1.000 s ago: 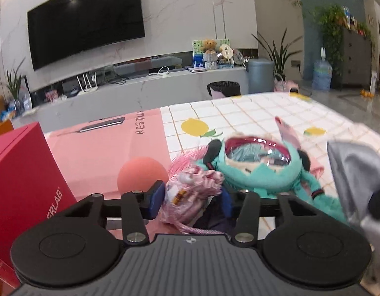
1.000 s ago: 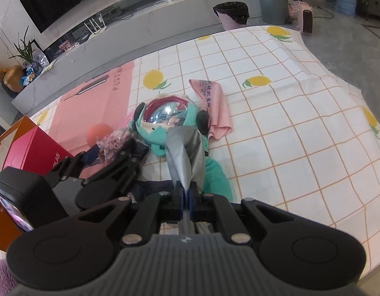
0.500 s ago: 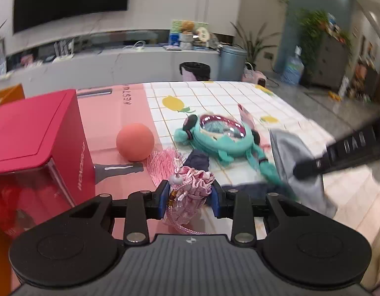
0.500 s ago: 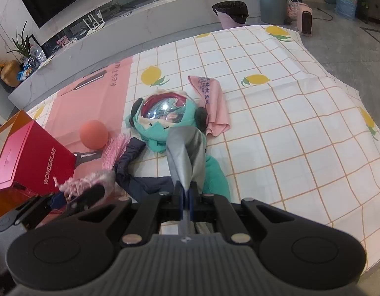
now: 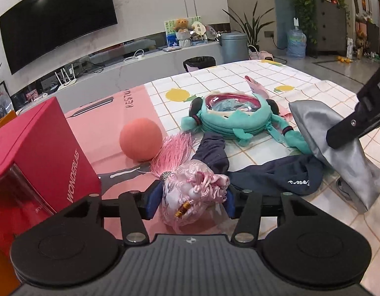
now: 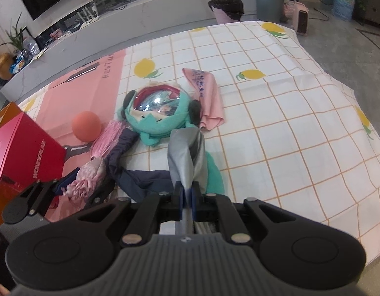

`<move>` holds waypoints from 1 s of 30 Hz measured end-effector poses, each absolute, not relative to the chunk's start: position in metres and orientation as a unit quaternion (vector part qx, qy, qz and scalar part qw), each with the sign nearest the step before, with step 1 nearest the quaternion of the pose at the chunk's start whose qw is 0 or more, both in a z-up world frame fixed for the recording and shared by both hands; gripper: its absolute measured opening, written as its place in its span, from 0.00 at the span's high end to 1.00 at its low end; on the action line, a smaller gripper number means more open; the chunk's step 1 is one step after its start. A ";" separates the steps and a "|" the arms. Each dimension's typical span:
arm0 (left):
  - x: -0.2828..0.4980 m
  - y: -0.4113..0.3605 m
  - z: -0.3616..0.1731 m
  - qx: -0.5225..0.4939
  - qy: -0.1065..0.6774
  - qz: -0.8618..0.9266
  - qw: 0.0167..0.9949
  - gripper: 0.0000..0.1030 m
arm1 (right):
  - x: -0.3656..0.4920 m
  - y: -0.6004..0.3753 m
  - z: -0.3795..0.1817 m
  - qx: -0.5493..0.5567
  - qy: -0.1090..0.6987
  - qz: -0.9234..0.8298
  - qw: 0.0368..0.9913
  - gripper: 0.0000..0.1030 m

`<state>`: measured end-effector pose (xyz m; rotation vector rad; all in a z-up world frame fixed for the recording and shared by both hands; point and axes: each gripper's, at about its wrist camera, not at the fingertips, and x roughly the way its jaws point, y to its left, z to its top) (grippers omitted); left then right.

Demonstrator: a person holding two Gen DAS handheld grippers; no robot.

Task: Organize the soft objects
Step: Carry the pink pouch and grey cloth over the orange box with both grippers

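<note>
Pink satin fills the left wrist view: the left gripper (image 5: 191, 198) has its blue-padded jaws pressed against a gathered pink pouch (image 5: 193, 192), whose pink tassel (image 5: 173, 151) trails toward a coral ball (image 5: 141, 139). To the left stands a red box (image 5: 41, 153) printed "WONDERLAB" in white. Beyond lie a navy garment (image 5: 271, 175) with small white lettering too blurred to read, a teal plush bag (image 5: 233, 120) with a clear window, and a silver cloth (image 5: 338, 153) held up at the right. All rest on a white checked tablecloth (image 5: 239, 79) with lemons and a pink panel showing the letters "RESTU". In the right wrist view, the right gripper (image 6: 187, 197) pinches the silver cloth (image 6: 186, 155) tightly between nearly closed jaws, above the navy garment (image 6: 143, 180). Ahead sit the teal plush bag (image 6: 157, 112), a pink towel (image 6: 207, 98) with illegible dark writing, the coral ball (image 6: 87, 126) and the red box (image 6: 24, 153). The pink pouch (image 6: 90, 175) shows at lower left.
</note>
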<state>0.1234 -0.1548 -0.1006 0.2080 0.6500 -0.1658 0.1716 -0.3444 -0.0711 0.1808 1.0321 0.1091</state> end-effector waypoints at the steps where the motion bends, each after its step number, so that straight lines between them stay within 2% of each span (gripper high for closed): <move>1: 0.123 -0.152 -0.100 0.091 0.318 -0.082 0.940 0.52 | 0.171 -0.344 -0.070 0.086 0.491 0.052 0.865 0.96; 3: 0.121 -0.147 -0.098 0.073 0.320 -0.078 0.941 0.60 | 0.171 -0.344 -0.069 0.085 0.488 0.055 0.867 0.97; 4: 0.120 -0.145 -0.096 0.068 0.324 -0.082 0.940 0.61 | 0.171 -0.344 -0.069 0.085 0.488 0.056 0.867 0.97; 11: 0.107 -0.138 -0.069 0.048 0.279 -0.093 0.954 0.62 | 0.168 -0.342 -0.068 0.081 0.488 0.056 0.867 0.97; 17: 0.107 -0.126 -0.032 0.002 0.274 -0.109 0.956 0.62 | 0.166 -0.343 -0.067 0.078 0.484 0.044 0.871 0.98; 26: 0.086 -0.099 0.033 0.010 0.191 -0.116 0.975 0.62 | 0.168 -0.339 -0.066 0.068 0.475 0.027 0.877 0.98; 30: 0.080 -0.093 0.061 0.030 0.180 -0.101 0.978 0.62 | 0.171 -0.336 -0.067 0.056 0.481 0.011 0.875 0.98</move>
